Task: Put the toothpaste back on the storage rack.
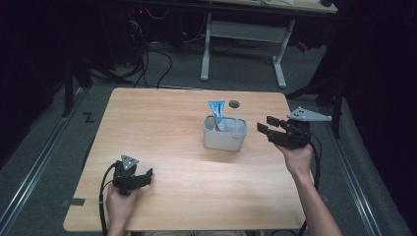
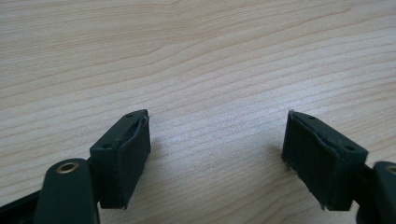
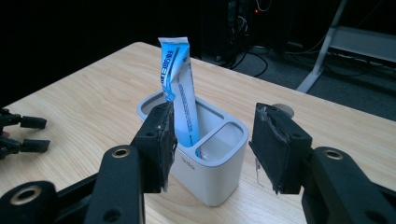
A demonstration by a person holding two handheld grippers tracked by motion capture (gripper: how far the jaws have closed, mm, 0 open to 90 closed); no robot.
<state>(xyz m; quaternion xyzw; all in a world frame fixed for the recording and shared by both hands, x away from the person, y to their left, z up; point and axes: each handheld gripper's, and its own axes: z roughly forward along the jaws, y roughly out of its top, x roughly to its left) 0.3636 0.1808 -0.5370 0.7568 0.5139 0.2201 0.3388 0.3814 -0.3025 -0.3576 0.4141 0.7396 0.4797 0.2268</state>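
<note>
At table centre, blue packet (image 3: 179, 88) upright in holder (image 3: 212, 175), right claw (image 1: 264, 126) beside, released, left claw (image 1: 146, 174) released.

blue sachet (image 3: 180, 88): print, unreadable | grey holder (image 3: 205, 172): small mark, perhaps a brand

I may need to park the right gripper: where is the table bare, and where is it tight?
Bare wood runs between the left gripper and the grey holder, and along the table's far-left stretch. It is tight at the right edge: the right gripper, jaws open, sits beside the holder with the blue packet.
</note>
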